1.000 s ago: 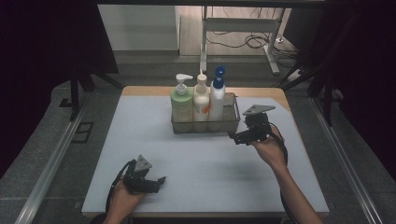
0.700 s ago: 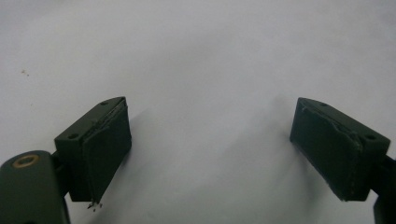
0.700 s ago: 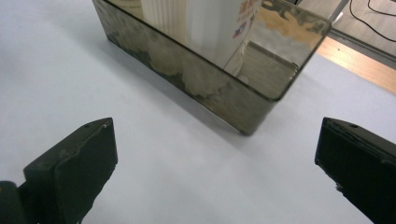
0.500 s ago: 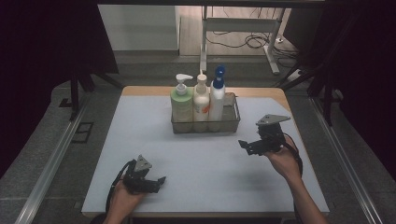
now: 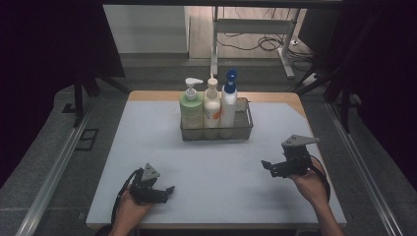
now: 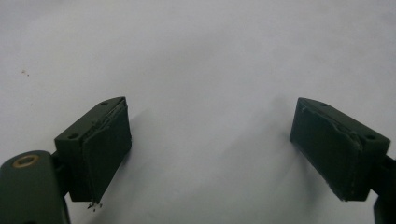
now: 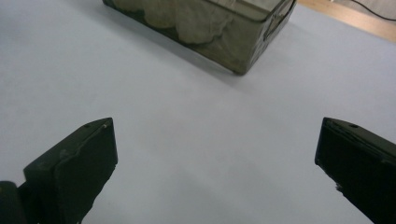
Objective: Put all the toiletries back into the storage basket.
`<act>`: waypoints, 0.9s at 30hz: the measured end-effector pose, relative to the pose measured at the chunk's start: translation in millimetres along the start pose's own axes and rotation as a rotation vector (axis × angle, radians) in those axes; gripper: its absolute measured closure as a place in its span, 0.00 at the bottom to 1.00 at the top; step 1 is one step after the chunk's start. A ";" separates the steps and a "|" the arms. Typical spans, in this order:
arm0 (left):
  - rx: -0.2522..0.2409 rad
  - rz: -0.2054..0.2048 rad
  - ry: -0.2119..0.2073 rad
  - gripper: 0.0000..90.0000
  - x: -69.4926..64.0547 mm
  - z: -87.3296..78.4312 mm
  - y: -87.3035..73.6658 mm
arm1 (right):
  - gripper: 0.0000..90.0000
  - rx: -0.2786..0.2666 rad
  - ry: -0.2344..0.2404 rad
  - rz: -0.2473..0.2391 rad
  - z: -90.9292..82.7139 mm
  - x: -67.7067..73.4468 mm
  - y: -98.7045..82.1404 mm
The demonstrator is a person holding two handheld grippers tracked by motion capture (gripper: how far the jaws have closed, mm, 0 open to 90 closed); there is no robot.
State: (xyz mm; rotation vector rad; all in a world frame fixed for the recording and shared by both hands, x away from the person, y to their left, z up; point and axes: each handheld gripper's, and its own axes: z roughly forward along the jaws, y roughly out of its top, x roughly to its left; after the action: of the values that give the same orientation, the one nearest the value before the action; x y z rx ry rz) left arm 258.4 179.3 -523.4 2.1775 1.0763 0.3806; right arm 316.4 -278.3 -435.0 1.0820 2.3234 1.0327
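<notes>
Bottles: green pump bottle [image 5: 191,109], white bottle [image 5: 212,107] and blue-capped bottle [image 5: 228,101] upright in the wire basket [image 5: 246,129], well ahead of the right gripper [image 5: 269,166]. Jaws wide apart, empty. Left gripper [image 5: 166,191] likewise spread, empty, resting near the table edge. Packing seemingly done; nothing left outside.

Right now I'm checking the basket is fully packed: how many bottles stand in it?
3, in a row in the mesh basket: green pump bottle at left, cream bottle in the middle, white bottle with blue cap at right. Nothing seems hidden behind.
</notes>
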 end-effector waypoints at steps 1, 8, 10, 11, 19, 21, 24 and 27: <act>0.000 0.000 0.000 0.14 0.0 0.0 0.0 | 0.00 0.001 0.000 0.002 0.0 0.1 -3.6; -0.001 0.000 0.000 0.14 -0.1 0.0 0.0 | 0.00 0.008 0.003 0.025 4.0 2.5 -29.2; -0.001 0.000 0.000 0.14 -0.1 0.0 0.0 | 0.00 0.013 0.002 0.031 6.2 2.8 -36.2; 0.000 0.000 0.000 0.14 -0.1 0.0 0.0 | 0.00 0.017 0.000 0.039 7.5 3.2 -40.4; -0.001 0.000 0.001 0.14 -0.1 0.0 -0.1 | 0.00 0.053 0.006 0.056 19.5 5.5 -64.8; -0.001 0.000 0.001 0.14 -0.1 0.0 -0.1 | 0.00 0.061 0.006 0.056 22.0 5.5 -69.1; -0.001 0.000 0.001 0.14 -0.1 0.0 -0.1 | 0.00 0.065 0.002 0.061 25.8 4.7 -75.4; -0.001 0.000 0.001 0.14 -0.1 0.0 -0.1 | 0.00 0.084 -0.006 0.063 30.2 4.0 -81.2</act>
State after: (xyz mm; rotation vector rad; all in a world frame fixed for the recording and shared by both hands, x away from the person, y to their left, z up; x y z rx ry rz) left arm 258.2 179.3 -523.5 2.1765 1.0762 0.3823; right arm 291.4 -296.6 -516.0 1.1950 2.3609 0.9600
